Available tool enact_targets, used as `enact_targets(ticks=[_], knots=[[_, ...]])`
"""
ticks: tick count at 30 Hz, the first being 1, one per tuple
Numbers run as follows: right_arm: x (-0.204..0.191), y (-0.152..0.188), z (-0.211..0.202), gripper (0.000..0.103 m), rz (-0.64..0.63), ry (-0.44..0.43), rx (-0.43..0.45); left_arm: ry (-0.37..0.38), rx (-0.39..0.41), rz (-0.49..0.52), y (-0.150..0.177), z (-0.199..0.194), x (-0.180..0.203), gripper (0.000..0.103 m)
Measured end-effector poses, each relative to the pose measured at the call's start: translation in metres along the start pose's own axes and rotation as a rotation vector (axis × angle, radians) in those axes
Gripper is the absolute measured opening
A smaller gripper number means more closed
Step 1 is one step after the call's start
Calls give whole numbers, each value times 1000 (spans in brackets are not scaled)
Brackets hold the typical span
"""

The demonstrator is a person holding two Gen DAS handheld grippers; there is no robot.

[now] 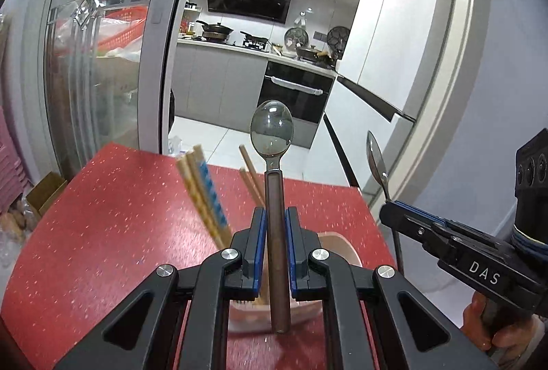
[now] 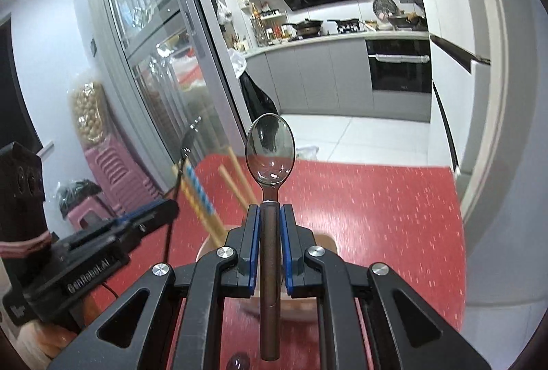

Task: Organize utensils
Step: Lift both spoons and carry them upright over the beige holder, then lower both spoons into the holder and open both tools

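Note:
My left gripper (image 1: 275, 216) is shut on a brown-handled steel spoon (image 1: 272, 130), held upright with its bowl up. My right gripper (image 2: 269, 212) is shut on a second brown-handled spoon (image 2: 270, 145), also upright. Both hang above a pale pink utensil holder (image 1: 339, 248), which also shows in the right wrist view (image 2: 323, 241). The holder contains blue-and-tan patterned chopsticks (image 1: 202, 188) and plain wooden chopsticks (image 1: 250, 176). The right gripper appears at the right of the left view (image 1: 390, 207), the left gripper at the left of the right view (image 2: 171, 207).
The holder stands on a red speckled table (image 1: 102, 216). Its far edge faces a kitchen doorway with a sliding glass door (image 1: 102, 61) at left and a white door frame (image 1: 445, 96) at right. Pink stools (image 2: 102, 171) stand beside the table.

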State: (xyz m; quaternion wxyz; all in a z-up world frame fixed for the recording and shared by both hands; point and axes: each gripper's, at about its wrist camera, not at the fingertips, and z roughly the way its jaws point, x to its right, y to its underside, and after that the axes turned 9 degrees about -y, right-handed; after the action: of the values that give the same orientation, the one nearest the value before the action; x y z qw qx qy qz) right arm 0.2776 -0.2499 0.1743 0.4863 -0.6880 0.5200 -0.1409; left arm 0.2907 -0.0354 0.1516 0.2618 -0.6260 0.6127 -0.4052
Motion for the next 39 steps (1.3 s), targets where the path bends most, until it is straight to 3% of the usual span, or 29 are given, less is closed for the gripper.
enact_targets(ticks=[11,24,39], knots=[[21,-9,42,13,-20,6,83,-79,89,-12,0,36,-1,37],[26,33,72,13,-137,85,105,-158,189,92,39,46,13,37],[22,53,65,13,-187,63,62,-179,104,132,68,52,14,37]])
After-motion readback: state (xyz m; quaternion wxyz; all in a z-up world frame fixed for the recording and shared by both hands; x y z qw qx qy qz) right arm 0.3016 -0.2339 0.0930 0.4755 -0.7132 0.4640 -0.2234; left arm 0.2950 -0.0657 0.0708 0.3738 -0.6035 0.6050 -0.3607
